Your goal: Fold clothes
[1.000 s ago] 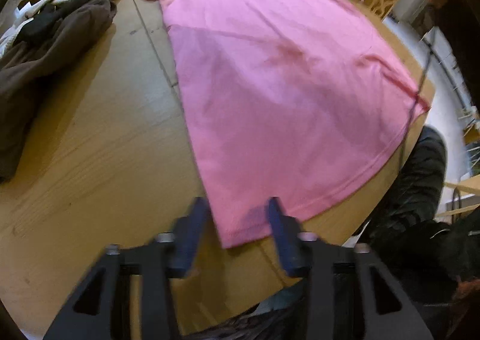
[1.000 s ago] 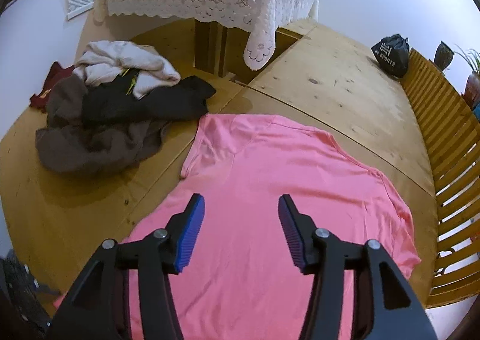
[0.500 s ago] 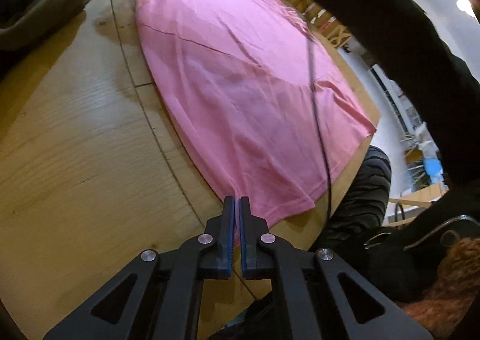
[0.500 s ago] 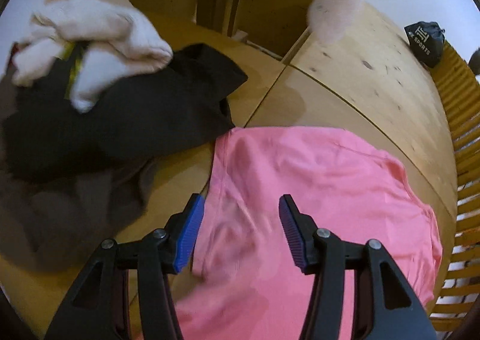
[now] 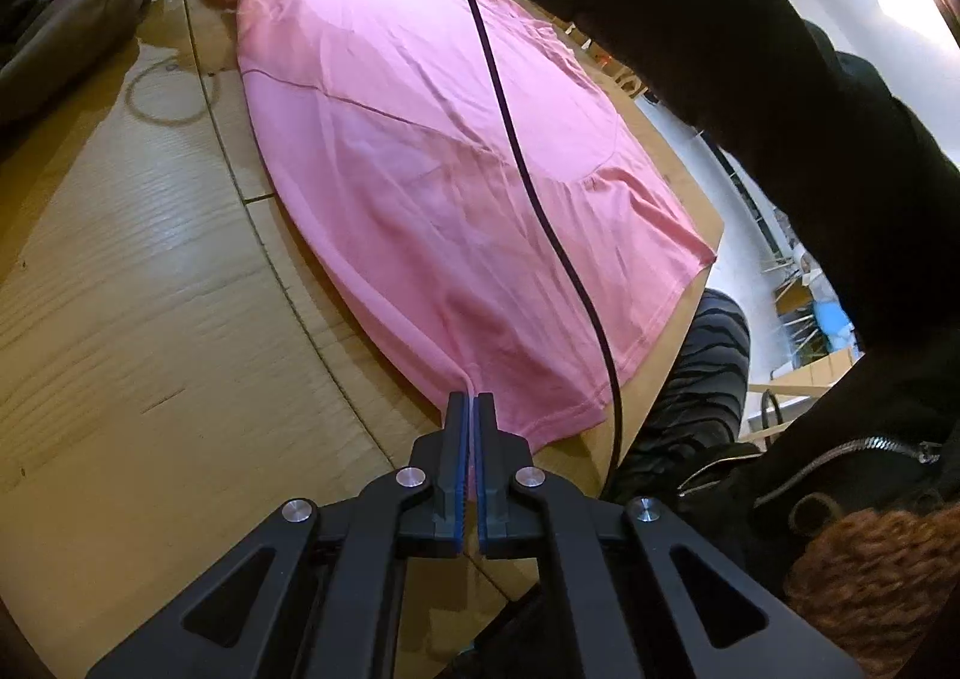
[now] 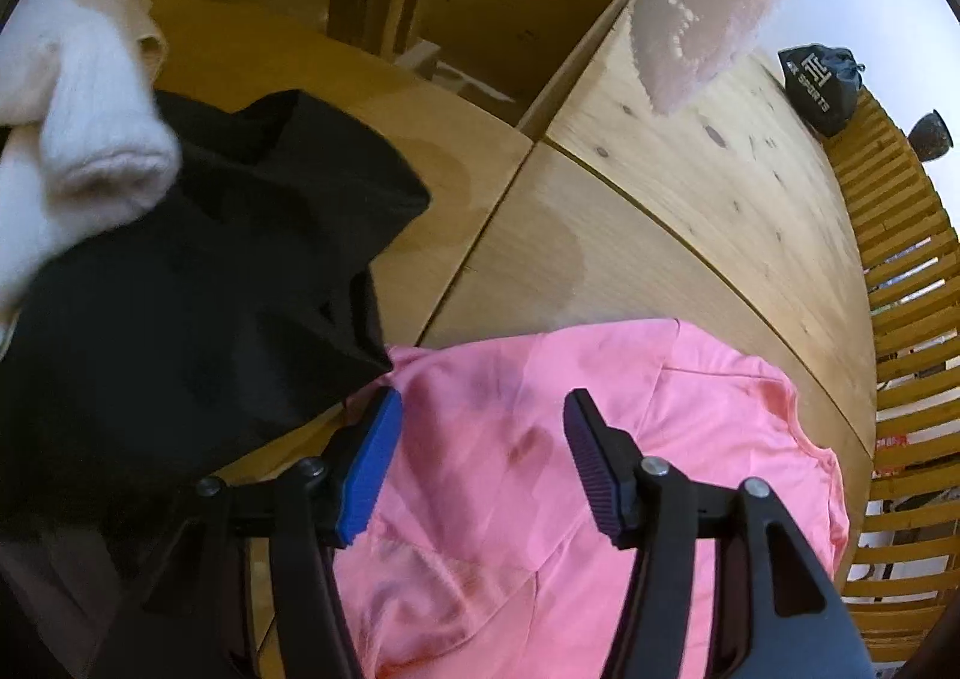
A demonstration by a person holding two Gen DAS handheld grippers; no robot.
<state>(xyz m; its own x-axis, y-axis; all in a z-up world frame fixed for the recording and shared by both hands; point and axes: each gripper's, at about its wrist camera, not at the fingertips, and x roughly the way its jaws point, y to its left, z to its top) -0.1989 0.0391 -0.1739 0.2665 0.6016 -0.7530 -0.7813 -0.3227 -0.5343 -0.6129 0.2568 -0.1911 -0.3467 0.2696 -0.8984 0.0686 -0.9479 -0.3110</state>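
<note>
Pink shirt (image 5: 432, 157) hem pinched by left gripper (image 5: 471, 409), right gripper (image 6: 480, 439) spread over sleeve

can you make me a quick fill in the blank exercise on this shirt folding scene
1. The left gripper is shut on the hem of the ____ shirt.
2. The right gripper hangs ____ over the shirt's sleeve end.
3. Beside that sleeve lies a ____ garment.
4. The shirt lies on a ____ table.

Missing words: pink; open; black; wooden
</note>
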